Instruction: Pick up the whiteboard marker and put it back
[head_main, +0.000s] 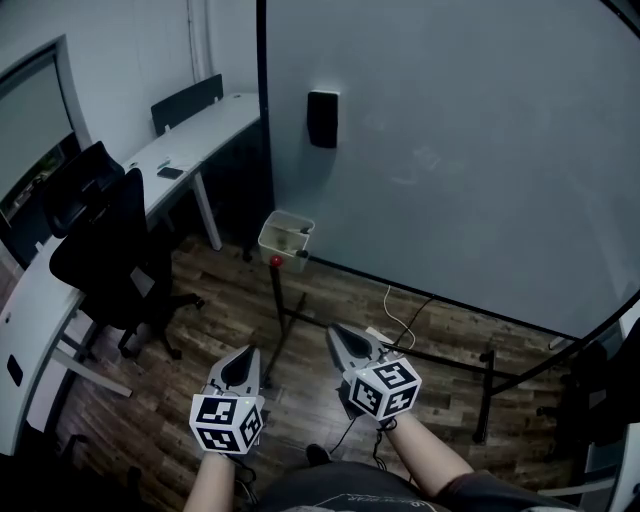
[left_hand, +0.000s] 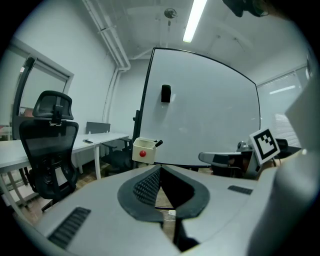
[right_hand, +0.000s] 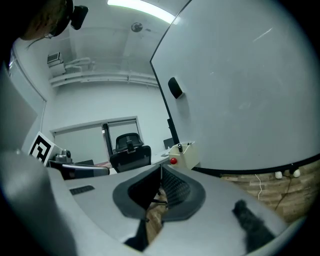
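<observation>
Well, the whiteboard marker (left_hand: 157, 143) stands in the cream box (left_hand: 148, 152) hung at the lower corner of the whiteboard (left_hand: 210, 110), only its dark end poking out. Your left claw (left_hand: 160, 172) and right claw (right_hand: 161, 172) are both pinched together, empty, well apart from it. Arrive unopened and you likely shove the marker deeper

Left gripper (left_hand: 160, 168) has its grey jaws touching at the tips, with nothing between them. Right past them there's a cream plastic box (left_hand: 144, 151) with a red knob at the lower left corner of the big whiteboard (left_hand: 210, 110), and a black whiteboard marker (left_hand: 158, 143) is poking out the top. A black mesh office chair (left_hand: 49, 150) is off to the left by a white table (left_hand: 107, 136).
</observation>
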